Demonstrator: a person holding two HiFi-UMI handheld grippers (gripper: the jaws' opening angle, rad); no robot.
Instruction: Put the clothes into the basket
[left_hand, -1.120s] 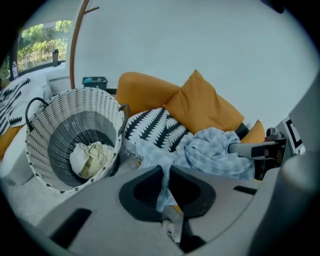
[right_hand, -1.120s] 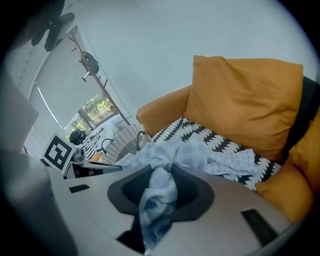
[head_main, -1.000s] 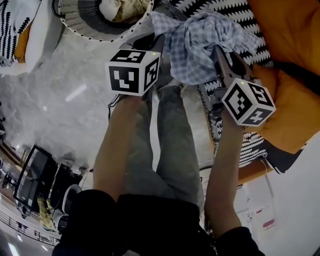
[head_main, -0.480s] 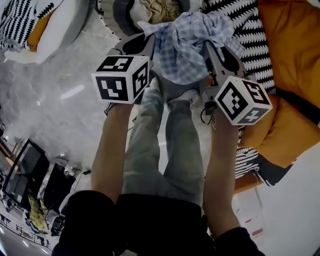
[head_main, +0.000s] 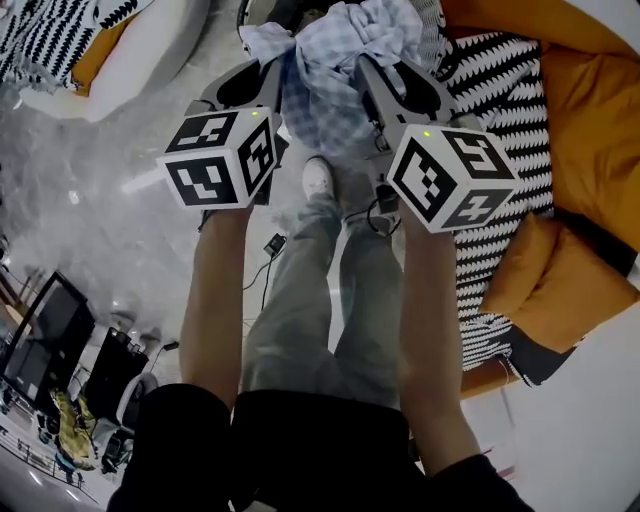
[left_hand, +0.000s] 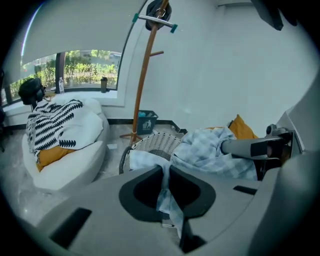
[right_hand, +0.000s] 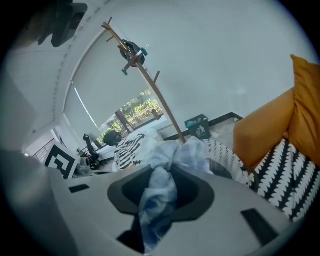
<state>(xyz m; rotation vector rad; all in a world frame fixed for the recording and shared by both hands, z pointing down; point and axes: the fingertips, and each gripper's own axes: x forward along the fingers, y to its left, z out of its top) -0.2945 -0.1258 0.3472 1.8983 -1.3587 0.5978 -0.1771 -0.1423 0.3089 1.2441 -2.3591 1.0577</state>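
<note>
In the upper left of the head view a white beanbag (head_main: 150, 45) carries a black-and-white zigzag throw (head_main: 60, 25), with pale marbled floor (head_main: 100, 210) below it. Right of that, the left gripper (head_main: 284, 62) reaches toward the top edge, clenched on one end of a blue-and-white checked cloth (head_main: 330, 95). Its own view shows the two jaws drawn together with a thin strip of that fabric pinched between them and trailing down. The cloth hangs bunched in the air between the two grippers at top centre, above the person's grey trousers (head_main: 320, 300) and a white shoe (head_main: 318, 178). In the left gripper view a white woven basket (left_hand: 150, 142) stands on the floor just past the cloth, in the middle of the frame. A near corner of the fabric overlaps its rim in the picture; whether the cloth is over the opening cannot be told. Behind the basket rises a wooden coat stand (left_hand: 144, 75) with a small dark bin (left_hand: 146, 121) at its foot. Right of the cloth in the head view, the right gripper (head_main: 362, 62) grasps the other end. Its view shows a thicker wad of the checked fabric filling the gap between the jaws, which press on it. Further right lies a black-and-white patterned cover (head_main: 500, 120), and orange cushions (head_main: 590, 130) fill the right edge.
</note>
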